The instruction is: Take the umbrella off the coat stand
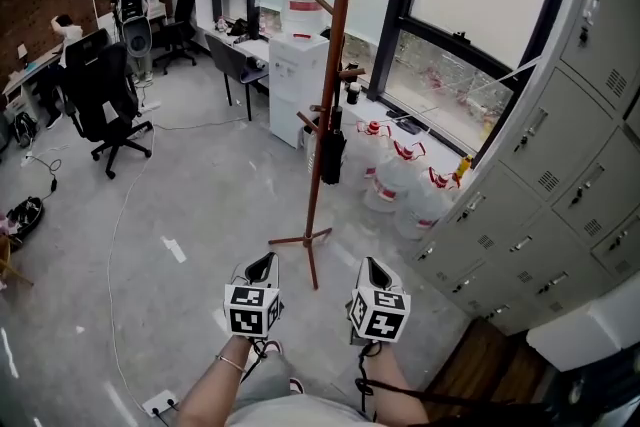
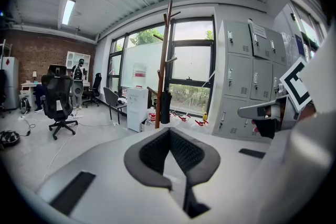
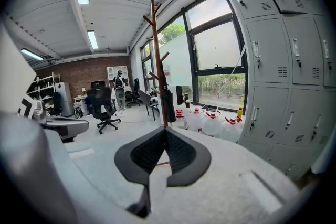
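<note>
A tall brown wooden coat stand (image 1: pixel 325 95) rises from the grey floor ahead of me. A black folded umbrella (image 1: pixel 333 153) hangs from one of its lower pegs, on the window side. My left gripper (image 1: pixel 262 265) and right gripper (image 1: pixel 375 270) are held side by side short of the stand's feet, both shut and empty. In the left gripper view the stand (image 2: pixel 164 60) and umbrella (image 2: pixel 166 107) lie straight beyond the shut gripper tip (image 2: pixel 169 131). The right gripper view shows the stand (image 3: pixel 157 60) and umbrella (image 3: pixel 168 106) above its shut tip (image 3: pixel 165 129).
A white water dispenser (image 1: pixel 298 75) stands behind the stand, and several water jugs (image 1: pixel 400 180) sit by the window. Grey lockers (image 1: pixel 560 165) line the right wall. A black office chair (image 1: pixel 105 100) and a floor cable (image 1: pixel 115 245) are to the left.
</note>
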{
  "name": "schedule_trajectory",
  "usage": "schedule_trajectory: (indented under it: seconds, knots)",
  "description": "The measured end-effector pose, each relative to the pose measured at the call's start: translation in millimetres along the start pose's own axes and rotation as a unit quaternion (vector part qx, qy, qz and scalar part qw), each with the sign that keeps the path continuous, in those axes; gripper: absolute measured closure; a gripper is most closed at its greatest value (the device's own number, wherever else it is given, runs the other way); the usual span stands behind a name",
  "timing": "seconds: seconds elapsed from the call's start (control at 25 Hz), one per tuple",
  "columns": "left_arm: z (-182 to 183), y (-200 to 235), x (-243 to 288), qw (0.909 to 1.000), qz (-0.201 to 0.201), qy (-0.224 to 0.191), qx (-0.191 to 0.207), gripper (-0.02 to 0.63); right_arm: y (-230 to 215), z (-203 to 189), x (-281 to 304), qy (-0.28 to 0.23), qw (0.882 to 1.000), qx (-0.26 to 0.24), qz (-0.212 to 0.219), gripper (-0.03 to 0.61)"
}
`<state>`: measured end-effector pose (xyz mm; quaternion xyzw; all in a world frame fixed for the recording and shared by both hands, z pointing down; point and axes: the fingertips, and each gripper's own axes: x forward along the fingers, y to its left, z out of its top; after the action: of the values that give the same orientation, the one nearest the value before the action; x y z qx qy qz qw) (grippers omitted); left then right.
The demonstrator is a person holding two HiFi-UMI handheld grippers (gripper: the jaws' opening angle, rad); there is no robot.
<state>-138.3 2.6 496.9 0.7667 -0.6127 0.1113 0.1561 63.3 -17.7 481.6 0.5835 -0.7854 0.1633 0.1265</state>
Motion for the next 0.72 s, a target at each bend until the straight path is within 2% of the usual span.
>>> schedule_trajectory:
  seconds: [0.28, 0.72]
  knots:
    - [10.6, 9.5, 39.1, 0.9998, -0.010, 0.007, 0.014, 0.609, -11.8, 6.8, 35.6, 0.002, 1.000, 0.017, -0.014, 0.574]
    - [72.8, 53.3, 127.8, 0.9991, -0.033, -0.006, 0.027, 0.609, -10.9, 64.8, 123.5, -0.015, 0.999, 0.023, -0.031, 0.574]
